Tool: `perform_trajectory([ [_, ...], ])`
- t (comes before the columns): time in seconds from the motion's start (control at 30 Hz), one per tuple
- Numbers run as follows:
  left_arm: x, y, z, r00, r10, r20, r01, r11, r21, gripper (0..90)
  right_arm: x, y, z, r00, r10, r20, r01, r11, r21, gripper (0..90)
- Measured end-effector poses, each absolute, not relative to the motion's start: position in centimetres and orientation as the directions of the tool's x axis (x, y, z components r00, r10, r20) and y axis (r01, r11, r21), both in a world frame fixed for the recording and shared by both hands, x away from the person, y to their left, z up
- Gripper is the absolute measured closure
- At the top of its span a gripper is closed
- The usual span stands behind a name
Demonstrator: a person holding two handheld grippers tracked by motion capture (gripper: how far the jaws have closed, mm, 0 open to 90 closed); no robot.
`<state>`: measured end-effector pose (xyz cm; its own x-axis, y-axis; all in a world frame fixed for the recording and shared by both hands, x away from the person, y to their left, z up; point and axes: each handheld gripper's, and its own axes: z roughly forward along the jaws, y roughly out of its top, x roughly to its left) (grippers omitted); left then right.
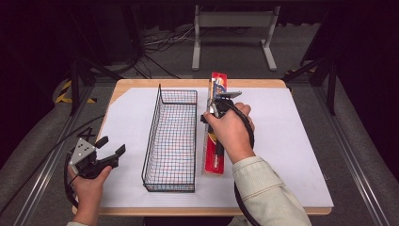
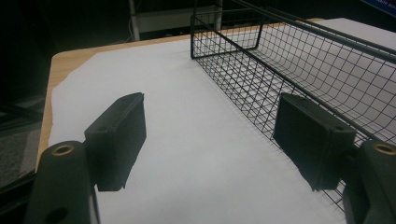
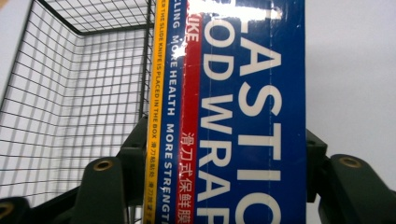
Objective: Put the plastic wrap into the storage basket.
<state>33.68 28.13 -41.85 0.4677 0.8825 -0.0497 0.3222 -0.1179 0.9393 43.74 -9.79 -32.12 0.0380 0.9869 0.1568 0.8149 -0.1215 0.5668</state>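
Observation:
A long red and blue box of plastic food wrap [image 1: 214, 162] lies lengthwise just right of the black wire basket [image 1: 178, 90]. My right gripper [image 1: 217, 106] is shut on the box near its far half, with the hand covering the jaws. In the right gripper view the box [image 3: 247, 116] sits between the two jaws of the right gripper [image 3: 224, 154], both pressing its sides, and the basket [image 3: 79, 93] is at the left. The box's far end looks raised above the table's back edge. My left gripper [image 1: 111, 145] hangs open and empty at the front left; the left gripper [image 2: 210, 126] faces the basket [image 2: 289, 60].
White paper [image 1: 291, 141] covers most of the wooden table [image 1: 141, 84]. The basket holds nothing that I can see. Beyond the far edge are floor cables [image 1: 160, 42] and a grey stand [image 1: 233, 21]. Dark tripod legs [image 1: 75, 84] stand at both sides.

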Motion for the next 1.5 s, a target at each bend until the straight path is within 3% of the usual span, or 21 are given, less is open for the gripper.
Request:
perform_trajectory([
  [0.6, 33.7, 28.0, -41.9, 0.471, 0.881, -0.048, 0.324, -0.122, 0.938, 25.7, 43.0, -7.0, -29.5, -0.006, 0.98, 0.197, 0.801, -0.113, 0.588, 40.9],
  [1.5, 33.7, 28.3, -41.9, 0.466, 0.883, -0.053, 0.321, -0.113, 0.94, 25.7, 43.3, -2.1, -31.0, -0.041, 0.953, 0.299, 0.789, -0.153, 0.595, 40.7],
])
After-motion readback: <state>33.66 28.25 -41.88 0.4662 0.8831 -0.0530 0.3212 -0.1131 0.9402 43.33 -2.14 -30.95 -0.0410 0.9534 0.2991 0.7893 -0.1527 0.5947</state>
